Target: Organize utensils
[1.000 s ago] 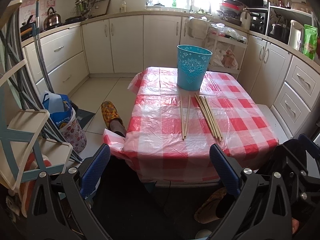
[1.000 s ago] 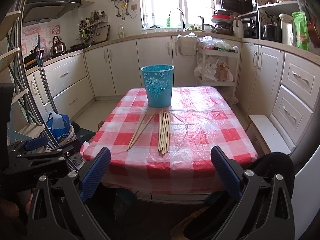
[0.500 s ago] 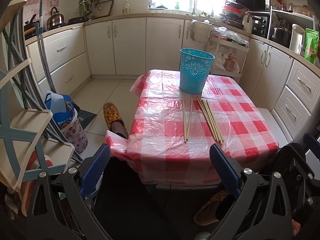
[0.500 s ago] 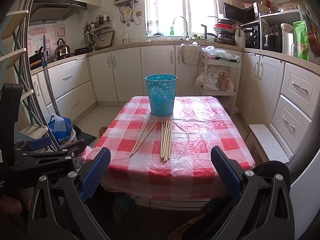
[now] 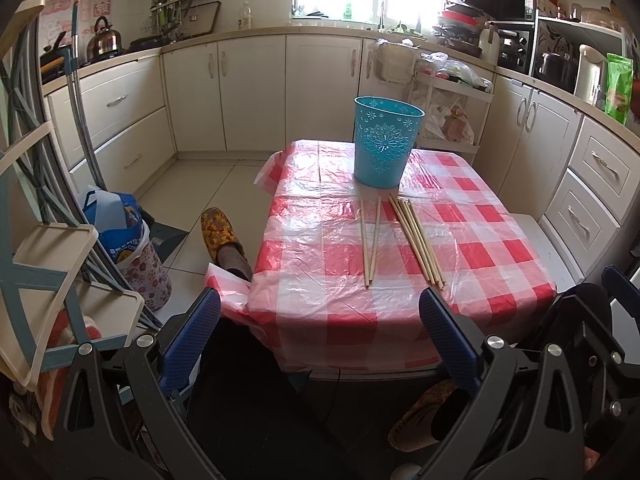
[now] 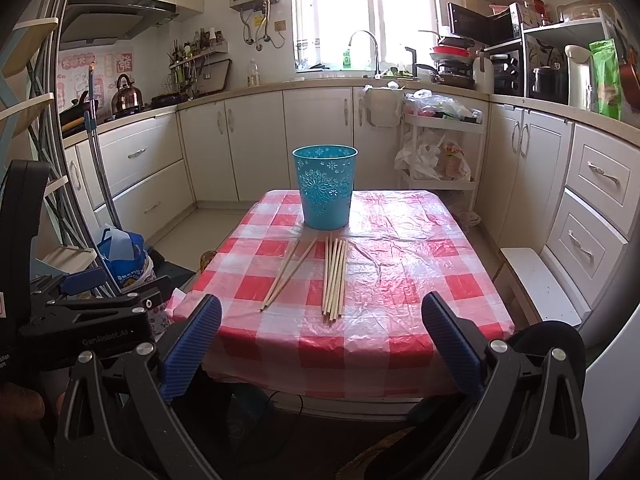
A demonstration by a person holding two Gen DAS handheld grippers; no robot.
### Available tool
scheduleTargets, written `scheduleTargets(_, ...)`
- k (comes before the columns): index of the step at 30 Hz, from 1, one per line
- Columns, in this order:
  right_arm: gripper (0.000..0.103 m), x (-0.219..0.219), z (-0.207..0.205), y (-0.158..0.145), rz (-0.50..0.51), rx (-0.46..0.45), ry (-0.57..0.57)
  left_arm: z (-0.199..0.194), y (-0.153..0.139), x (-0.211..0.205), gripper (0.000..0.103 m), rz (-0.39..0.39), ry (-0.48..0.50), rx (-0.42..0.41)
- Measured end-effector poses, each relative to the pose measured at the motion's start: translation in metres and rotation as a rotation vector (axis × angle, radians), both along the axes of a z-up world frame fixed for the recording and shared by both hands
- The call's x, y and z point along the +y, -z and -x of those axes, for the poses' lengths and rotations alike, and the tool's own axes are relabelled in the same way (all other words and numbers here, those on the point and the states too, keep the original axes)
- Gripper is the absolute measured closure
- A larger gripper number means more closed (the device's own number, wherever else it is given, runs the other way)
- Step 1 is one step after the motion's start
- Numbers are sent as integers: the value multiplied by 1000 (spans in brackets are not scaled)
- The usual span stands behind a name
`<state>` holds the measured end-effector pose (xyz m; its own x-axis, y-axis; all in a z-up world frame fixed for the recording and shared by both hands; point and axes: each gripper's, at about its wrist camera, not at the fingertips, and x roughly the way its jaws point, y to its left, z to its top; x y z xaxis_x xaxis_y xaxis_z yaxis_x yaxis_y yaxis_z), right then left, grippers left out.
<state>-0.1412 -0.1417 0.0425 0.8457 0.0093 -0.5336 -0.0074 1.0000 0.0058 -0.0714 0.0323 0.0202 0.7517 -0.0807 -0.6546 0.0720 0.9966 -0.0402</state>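
Wooden chopsticks [image 6: 335, 278] lay loose; with both my grippers' fingers [image 6: 191, 335] apart, I feared scattering them off the slick surface [image 6: 400, 264].

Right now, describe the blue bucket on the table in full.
The blue bucket is a tapered plastic bin, wider at its open rim than at its base, with a moulded flower medallion and small blossoms on its wall. It stands upright at the far middle of the checked tablecloth, its inside hidden from both views. The chopsticks lie just in front of its base; contact cannot be told. Neither claw is near.
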Motion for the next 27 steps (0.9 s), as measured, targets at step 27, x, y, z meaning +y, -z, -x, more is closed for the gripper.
scheduleTargets(27, 28, -50, -170, 83, -20, 205, 19, -193, 85, -35, 12, 47, 74, 169)
